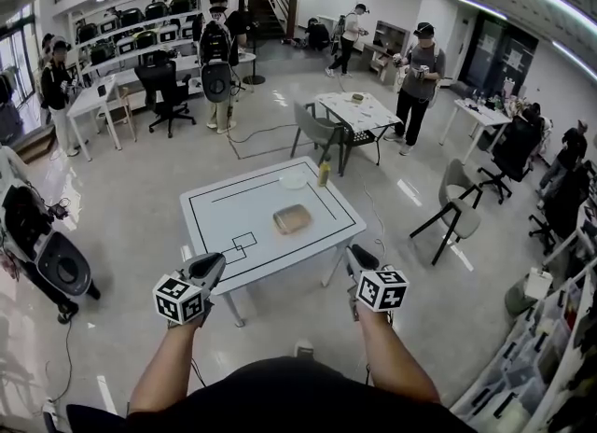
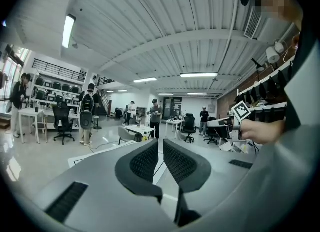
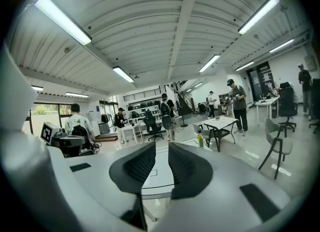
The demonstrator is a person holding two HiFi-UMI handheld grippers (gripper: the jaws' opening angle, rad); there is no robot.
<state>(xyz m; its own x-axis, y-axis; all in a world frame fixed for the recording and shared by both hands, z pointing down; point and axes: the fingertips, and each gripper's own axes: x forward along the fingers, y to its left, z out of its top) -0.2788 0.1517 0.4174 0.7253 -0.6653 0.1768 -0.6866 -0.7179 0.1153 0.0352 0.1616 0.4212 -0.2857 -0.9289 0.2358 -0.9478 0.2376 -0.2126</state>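
Left hand-held gripper [image 1: 211,264] and right hand-held gripper [image 1: 356,256], jaws narrowly parted and empty, hover at lower centre, short of the white black-lined tabletop [image 1: 224,226], where a tan rectangular block [image 1: 292,219] lies mid-frame

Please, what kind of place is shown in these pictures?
Most likely a robotics lab or data-collection hall. The white table carries black marked outlines, a standing person at another table handles some device, and wall shelves hold rows of dark equipment.
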